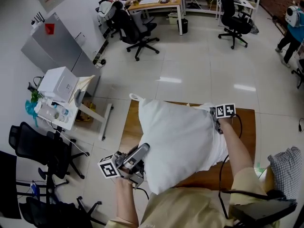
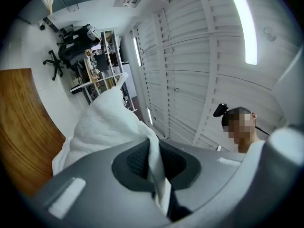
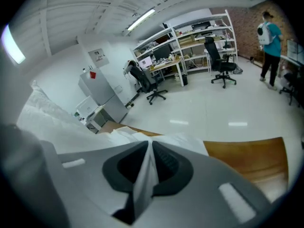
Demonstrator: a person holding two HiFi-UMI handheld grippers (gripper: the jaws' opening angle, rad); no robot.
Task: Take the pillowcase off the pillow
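A white pillow in its white pillowcase is held up above the wooden table. My left gripper is at the pillow's lower left edge. In the left gripper view it is shut on a thin fold of the white pillowcase, which rises from between the pads. My right gripper is at the pillow's right edge, under its marker cube. In the right gripper view it is shut on a flat fold of the same white cloth. The pillow hides most of the table's middle.
A checked cushion lies at the right near the table. A side stand with a white box stands to the left, with black office chairs below it. Desks and chairs are far back; a person stands at far right.
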